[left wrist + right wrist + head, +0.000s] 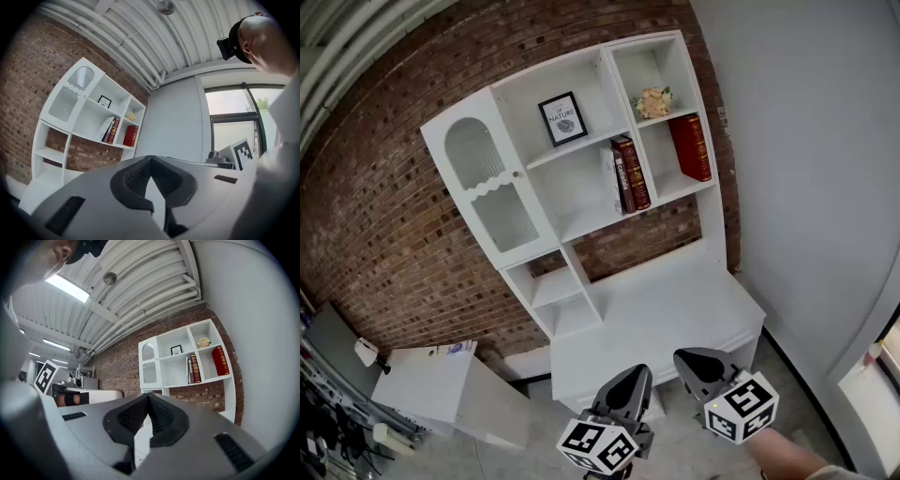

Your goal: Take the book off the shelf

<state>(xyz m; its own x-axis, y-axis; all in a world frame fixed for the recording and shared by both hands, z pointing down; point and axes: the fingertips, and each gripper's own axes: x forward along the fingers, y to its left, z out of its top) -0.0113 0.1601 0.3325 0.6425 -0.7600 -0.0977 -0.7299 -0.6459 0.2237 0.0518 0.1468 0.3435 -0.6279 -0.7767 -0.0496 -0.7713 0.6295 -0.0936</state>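
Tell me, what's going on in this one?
A person holds a hand-held gripper in each hand, low in front of a white shelf unit. The left hand-held gripper and the right hand-held gripper are both shut and empty. A red book and two more books in the next compartment stand untouched on the shelves.

Shelf (572, 187) front open; room left of red book (690, 147) in its bay, grey wall (806, 141) close on shelf's right.
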